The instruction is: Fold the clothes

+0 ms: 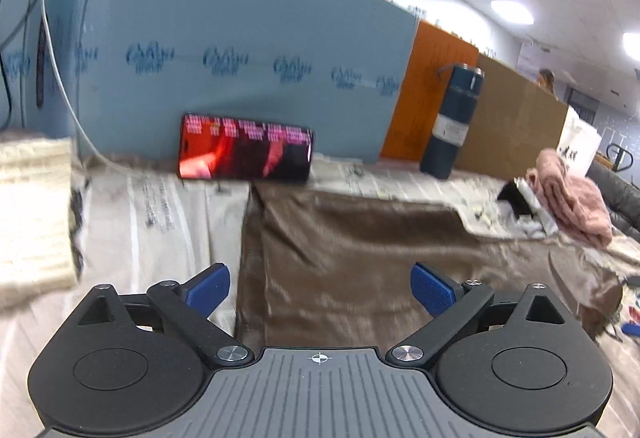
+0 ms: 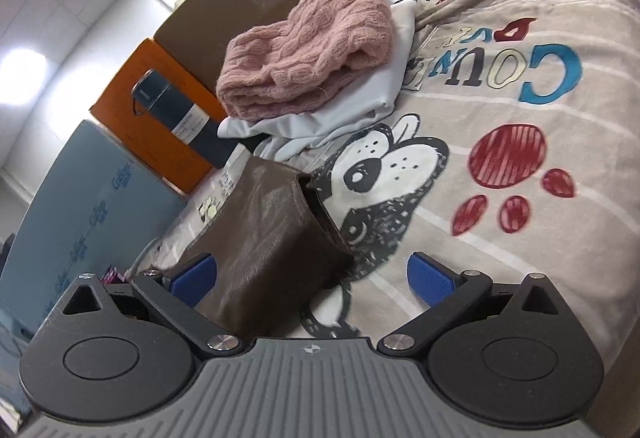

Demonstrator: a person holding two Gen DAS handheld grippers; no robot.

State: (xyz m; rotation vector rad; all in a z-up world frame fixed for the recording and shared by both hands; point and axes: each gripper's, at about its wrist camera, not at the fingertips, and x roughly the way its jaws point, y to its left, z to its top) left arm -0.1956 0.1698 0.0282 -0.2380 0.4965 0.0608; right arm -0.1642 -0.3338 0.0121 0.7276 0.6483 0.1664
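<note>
A brown velvety garment [image 1: 360,262] lies folded flat on the printed bed sheet; it also shows in the right wrist view [image 2: 264,238]. My left gripper [image 1: 320,288] is open and empty, just above the garment's near edge. My right gripper [image 2: 312,280] is open and empty, its jaws on either side of the garment's near corner without touching it that I can see. A folded pink knit sweater [image 2: 308,49] rests on a white garment [image 2: 360,101] further back; the sweater also shows in the left wrist view [image 1: 568,193].
A phone [image 1: 246,147] with a lit screen leans on a blue board [image 1: 240,49]. A dark bottle [image 1: 452,121] stands by orange [image 1: 432,89] and brown [image 1: 516,125] boards. A cream knit piece [image 1: 32,213] lies at the left. The cartoon dog sheet [image 2: 500,157] covers the bed.
</note>
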